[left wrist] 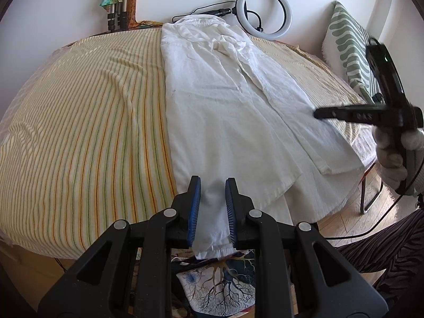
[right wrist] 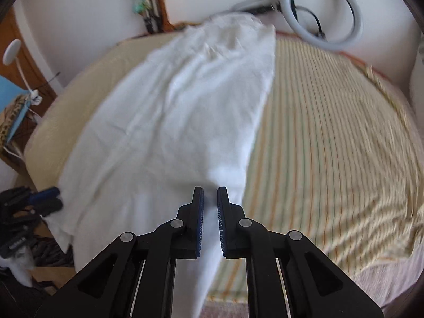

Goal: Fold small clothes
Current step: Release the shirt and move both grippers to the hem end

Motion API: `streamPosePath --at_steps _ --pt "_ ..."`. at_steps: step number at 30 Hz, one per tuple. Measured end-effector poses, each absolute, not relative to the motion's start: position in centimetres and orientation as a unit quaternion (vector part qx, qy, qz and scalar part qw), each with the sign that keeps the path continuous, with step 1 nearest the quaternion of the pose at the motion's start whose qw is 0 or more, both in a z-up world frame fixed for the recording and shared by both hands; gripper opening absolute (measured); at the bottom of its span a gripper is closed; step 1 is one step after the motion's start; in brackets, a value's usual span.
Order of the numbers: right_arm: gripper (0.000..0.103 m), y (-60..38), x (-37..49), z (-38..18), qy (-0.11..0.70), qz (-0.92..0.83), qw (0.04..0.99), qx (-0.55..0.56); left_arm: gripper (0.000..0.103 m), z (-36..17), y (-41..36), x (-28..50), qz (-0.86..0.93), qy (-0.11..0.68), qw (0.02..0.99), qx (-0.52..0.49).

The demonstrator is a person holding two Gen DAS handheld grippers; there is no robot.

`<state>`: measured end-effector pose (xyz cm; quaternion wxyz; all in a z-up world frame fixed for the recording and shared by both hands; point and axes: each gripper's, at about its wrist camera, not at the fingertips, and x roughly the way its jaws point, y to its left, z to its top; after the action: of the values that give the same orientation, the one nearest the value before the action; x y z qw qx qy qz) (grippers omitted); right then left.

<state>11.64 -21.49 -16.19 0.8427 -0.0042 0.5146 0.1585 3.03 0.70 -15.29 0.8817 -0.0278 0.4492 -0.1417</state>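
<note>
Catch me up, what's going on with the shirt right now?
A white shirt lies lengthwise on the striped bedcover. The left tongs straddle its near hem at the bed's edge, cloth between the pads. The right tongs do likewise at another part of the shirt; that view is blurred. No cross fold shows yet.

Your left gripper (left wrist: 212, 206): matte black plastic linkage arms, round silver pivot pins, two fingers faced with ribbed blue pads (left wrist: 195, 209). Your right gripper (right wrist: 210, 218): same black body, silver pins, blue ribbed pads (right wrist: 200, 222); from the left camera it shows a small green light and a trailing black cable. Your right hand (left wrist: 394, 156) wears a fuzzy off-white glove.
</note>
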Motion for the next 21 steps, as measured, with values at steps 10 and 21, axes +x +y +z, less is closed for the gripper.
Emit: streamPosePath --at_steps 10,21 --pt "0.013 -25.0 5.5 -15.6 0.546 0.161 0.821 0.047 0.022 -13.8 2.9 1.0 -0.157 0.468 0.868 -0.056" --pt "0.037 -26.7 6.1 -17.2 0.568 0.223 0.773 0.175 0.038 -14.6 6.0 3.1 -0.188 0.524 0.811 -0.179"
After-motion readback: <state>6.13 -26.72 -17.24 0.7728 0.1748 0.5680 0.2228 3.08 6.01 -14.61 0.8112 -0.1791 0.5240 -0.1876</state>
